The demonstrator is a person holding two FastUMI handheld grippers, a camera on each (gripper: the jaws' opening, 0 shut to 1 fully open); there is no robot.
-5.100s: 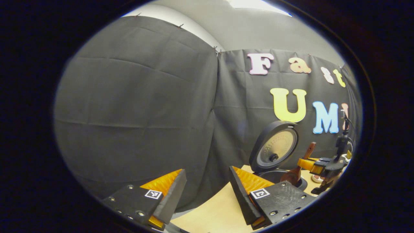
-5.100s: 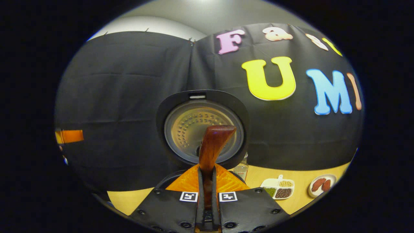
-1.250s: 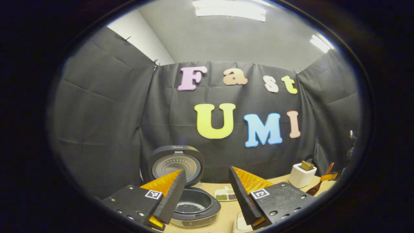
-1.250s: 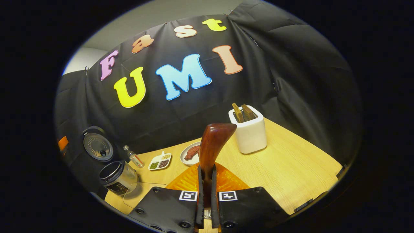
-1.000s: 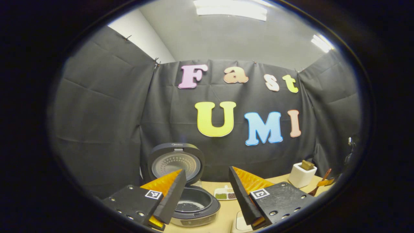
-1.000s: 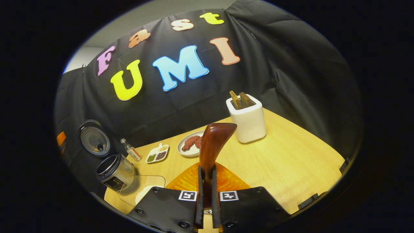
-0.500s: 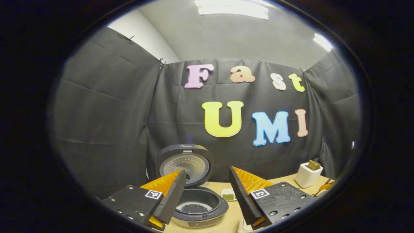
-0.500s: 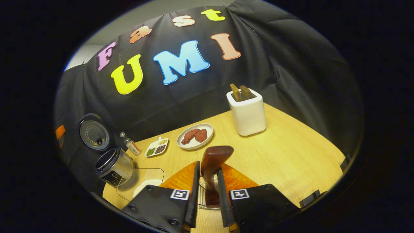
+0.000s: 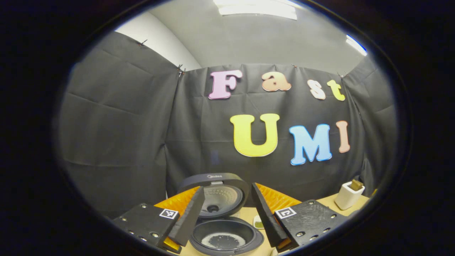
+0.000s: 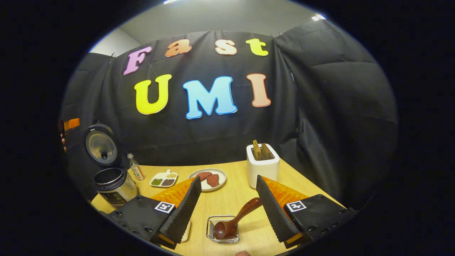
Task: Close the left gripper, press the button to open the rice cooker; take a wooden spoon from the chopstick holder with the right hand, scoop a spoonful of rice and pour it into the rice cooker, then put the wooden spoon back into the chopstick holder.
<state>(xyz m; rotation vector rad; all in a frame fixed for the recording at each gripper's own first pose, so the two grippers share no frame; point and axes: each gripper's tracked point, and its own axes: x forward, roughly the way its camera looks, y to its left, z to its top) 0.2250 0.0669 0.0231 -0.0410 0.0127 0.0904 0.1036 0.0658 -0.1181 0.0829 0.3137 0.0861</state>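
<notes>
The wooden spoon (image 10: 231, 222) rests with its bowl in a small wire chopstick holder (image 10: 210, 227) on the table. Its handle leans up and to the right, close to one finger (image 10: 273, 213). My right gripper (image 10: 227, 181) stands open above and behind the spoon, not gripping it. The rice cooker (image 10: 111, 186) stands far left with its lid (image 10: 99, 144) raised. In the left gripper view the open cooker (image 9: 227, 238) lies just ahead, rice in its pot, lid (image 9: 217, 193) up. My left gripper (image 9: 227, 188) is open and holds nothing.
A white box (image 10: 263, 167) with wooden pieces stands behind the spoon, and shows too in the left gripper view (image 9: 348, 195). A plate of meat (image 10: 209, 177), a divided dish (image 10: 163, 179) and a small bottle (image 10: 135, 171) sit on the wooden table (image 10: 231, 199).
My right gripper has opened and let go of the spoon, which now lies in the wire holder. It then drew back and levelled. The left gripper has swung toward the cooker.
</notes>
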